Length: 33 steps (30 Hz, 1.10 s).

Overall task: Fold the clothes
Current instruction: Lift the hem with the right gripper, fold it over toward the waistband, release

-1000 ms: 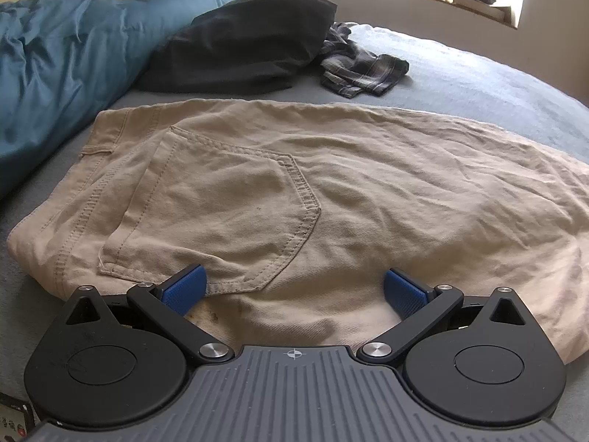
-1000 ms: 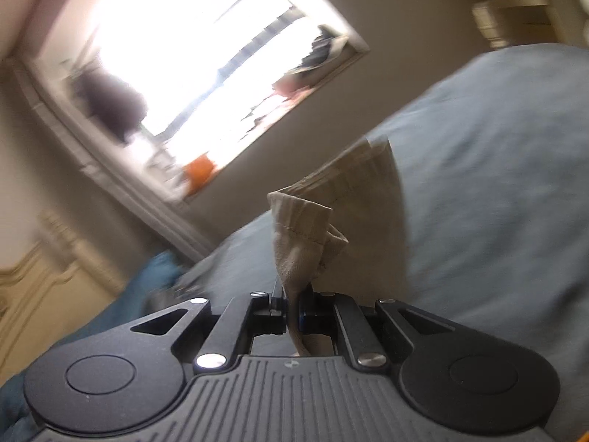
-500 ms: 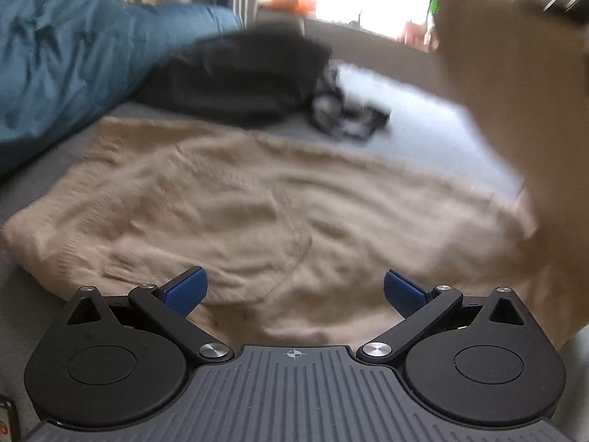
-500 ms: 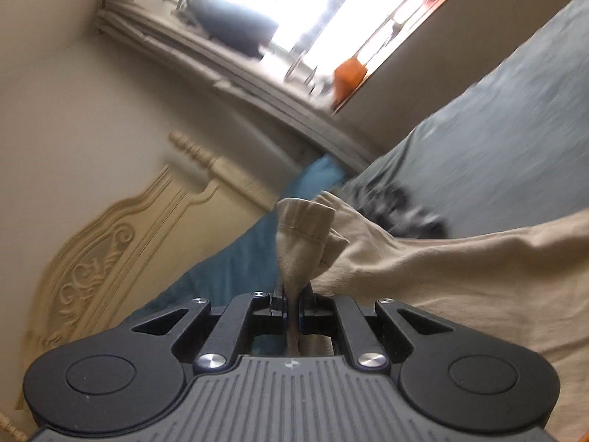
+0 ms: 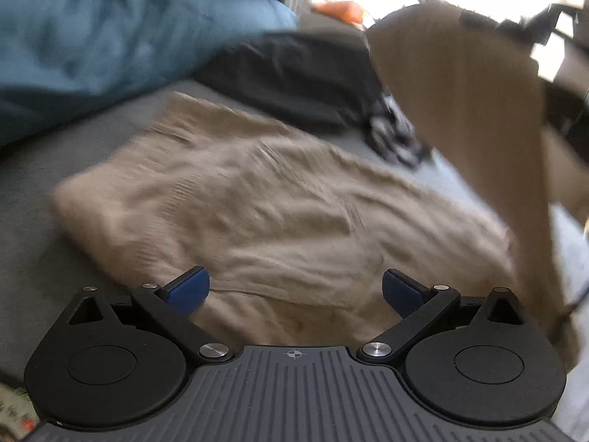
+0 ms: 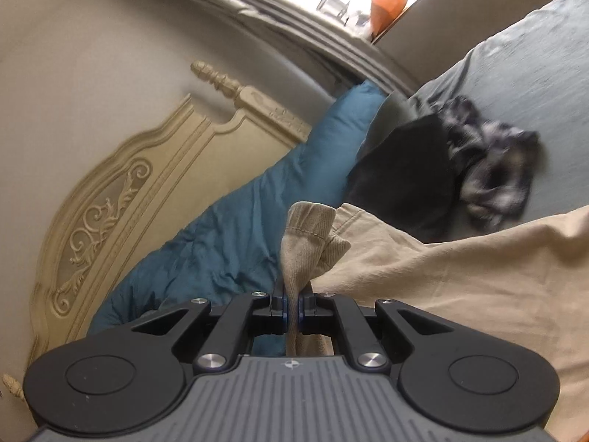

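No brand, label or readable writing showed on anything; only a small crosshair mark sat on each gripper's ribbed grey body.

The beige cotton trousers lay spread on the grey-sheeted bed, their upper part flat on the sheet, one leg lifted and hanging in the air at the right of the left wrist view. The right gripper had its jaws clamped together on the hem of that leg, the stitched cuff bunched and sticking up just past the blue pads. The left gripper hovered over the near edge of the trousers with its jaws wide apart and nothing between them.

Behind the trousers lay a dark charcoal folded garment, and just beside it a crumpled black-and-white plaid cloth. A teal quilted duvet was heaped along the head of the bed, against a cream carved wooden headboard. An orange object stood on the bright window ledge. The raised leg blocked much of the window in the left wrist view, which was blurred.
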Motion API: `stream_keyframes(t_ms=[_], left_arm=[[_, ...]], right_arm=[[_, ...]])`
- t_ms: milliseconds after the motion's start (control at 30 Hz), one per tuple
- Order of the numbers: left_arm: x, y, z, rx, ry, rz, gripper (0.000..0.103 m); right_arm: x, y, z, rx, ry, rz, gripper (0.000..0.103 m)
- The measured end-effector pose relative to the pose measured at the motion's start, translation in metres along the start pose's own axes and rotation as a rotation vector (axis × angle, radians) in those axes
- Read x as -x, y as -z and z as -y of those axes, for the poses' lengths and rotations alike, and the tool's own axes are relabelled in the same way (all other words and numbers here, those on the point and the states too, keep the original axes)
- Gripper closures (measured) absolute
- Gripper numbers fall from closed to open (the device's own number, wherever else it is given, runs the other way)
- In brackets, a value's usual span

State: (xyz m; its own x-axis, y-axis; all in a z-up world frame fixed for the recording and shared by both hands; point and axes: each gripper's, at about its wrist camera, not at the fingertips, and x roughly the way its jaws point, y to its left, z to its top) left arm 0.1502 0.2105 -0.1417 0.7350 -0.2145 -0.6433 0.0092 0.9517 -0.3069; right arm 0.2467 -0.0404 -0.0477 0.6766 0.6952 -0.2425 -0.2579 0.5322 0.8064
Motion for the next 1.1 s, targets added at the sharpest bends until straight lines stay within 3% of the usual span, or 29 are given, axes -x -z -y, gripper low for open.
stream_keyframes(t_ms=[200,367,433,733,933,1033,1100], left_arm=[[0.049,-0.008,-0.055,0.16,0.002,0.065,0.008],[0.065,-0.003,-0.078,0.245,-0.042,0.084,0.022],[0.07,-0.002,-0.085,0.281,-0.044,0.107,0.024],[0.079,-0.005,-0.098,0.364,-0.016,0.169,0.033],[0.094,-0.005,-0.11,0.408,-0.021,0.216,0.034],[0.099,-0.007,-0.115,0.421,-0.036,0.231,0.034],[0.098,-0.008,-0.116,0.423,-0.049,0.23,0.034]], right_arm=[[-0.071,0.032,-0.031,0.184,-0.019,-0.135,0.097],[-0.155,0.11,-0.048,0.586,0.14,-0.484,0.097],[-0.166,0.144,-0.048,0.709,0.191,-0.541,0.097],[-0.166,0.171,-0.07,0.879,0.213,-0.495,0.097],[-0.162,0.171,-0.078,0.856,0.177,-0.405,0.097],[-0.17,0.18,-0.076,0.847,0.171,-0.419,0.097],[-0.183,0.192,-0.069,0.838,0.185,-0.486,0.091]])
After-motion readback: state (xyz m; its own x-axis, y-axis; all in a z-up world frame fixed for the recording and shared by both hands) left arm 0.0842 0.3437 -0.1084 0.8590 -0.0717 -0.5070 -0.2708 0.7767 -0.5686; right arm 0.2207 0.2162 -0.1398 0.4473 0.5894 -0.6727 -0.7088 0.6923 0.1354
